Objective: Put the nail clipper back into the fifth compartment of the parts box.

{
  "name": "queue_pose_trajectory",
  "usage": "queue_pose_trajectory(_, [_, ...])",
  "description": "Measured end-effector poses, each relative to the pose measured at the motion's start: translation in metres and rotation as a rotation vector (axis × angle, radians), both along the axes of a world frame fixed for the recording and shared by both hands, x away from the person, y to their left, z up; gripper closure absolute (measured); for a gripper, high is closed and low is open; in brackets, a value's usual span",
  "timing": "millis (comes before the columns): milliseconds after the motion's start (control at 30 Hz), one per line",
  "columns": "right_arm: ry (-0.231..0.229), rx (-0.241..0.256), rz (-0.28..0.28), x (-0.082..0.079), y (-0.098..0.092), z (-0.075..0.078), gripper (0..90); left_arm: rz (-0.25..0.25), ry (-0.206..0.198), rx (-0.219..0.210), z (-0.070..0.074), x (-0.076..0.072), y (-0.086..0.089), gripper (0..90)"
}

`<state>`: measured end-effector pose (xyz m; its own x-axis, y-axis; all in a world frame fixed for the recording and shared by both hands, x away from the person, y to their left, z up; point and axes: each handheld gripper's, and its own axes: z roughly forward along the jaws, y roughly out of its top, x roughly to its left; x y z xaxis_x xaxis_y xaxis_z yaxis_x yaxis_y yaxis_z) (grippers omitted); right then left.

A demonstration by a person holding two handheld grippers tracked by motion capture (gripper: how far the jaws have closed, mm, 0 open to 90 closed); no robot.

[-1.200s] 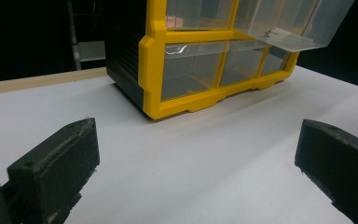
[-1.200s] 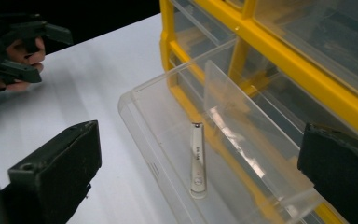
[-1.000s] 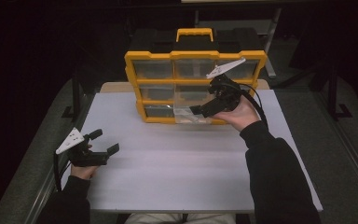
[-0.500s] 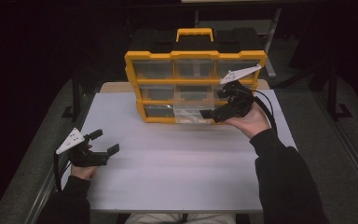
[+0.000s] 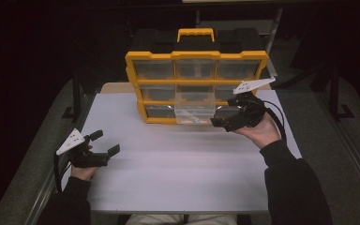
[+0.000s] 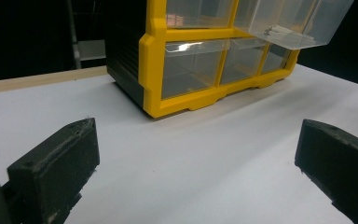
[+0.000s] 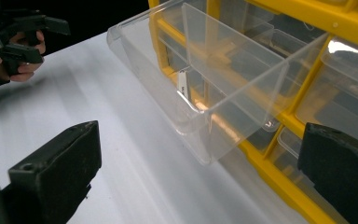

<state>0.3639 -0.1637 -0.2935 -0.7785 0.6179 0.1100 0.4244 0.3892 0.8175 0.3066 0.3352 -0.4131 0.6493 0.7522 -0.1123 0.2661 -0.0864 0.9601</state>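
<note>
A yellow organizer [image 5: 196, 86] [image 6: 186, 56] with clear drawers stands upright at the back of the white table [image 5: 178, 159]. One clear drawer [image 5: 194, 114] [image 7: 205, 93] [image 6: 291, 21] in its middle column is pulled out; small pale pieces lie inside. My right gripper [image 5: 221, 123] [image 7: 200, 186] is open just right of that drawer, nothing between its jaws. My left gripper [image 5: 104, 143] [image 6: 196, 177] is open at the table's left, well away from the organizer, holding nothing.
A black case [image 5: 159, 40] with a yellow handle [image 5: 195, 34] stands behind the organizer. A wooden board edge [image 5: 117, 87] shows at the table's back left. Metal frame rails [image 5: 351, 140] run along both sides. Bare table surface lies between the grippers.
My right gripper has drawn back to the right and toward me, away from the organizer's front, leaving the drawer pulled out. The left gripper has stayed put.
</note>
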Motion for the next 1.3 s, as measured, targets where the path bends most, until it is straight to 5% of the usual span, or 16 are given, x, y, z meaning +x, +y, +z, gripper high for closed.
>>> queue_pose_trajectory(1300, [-0.032,0.096,-0.102,-0.042,-0.054,-0.083,0.0,-0.001,0.002,0.003,0.000,-0.003,0.000,0.0])
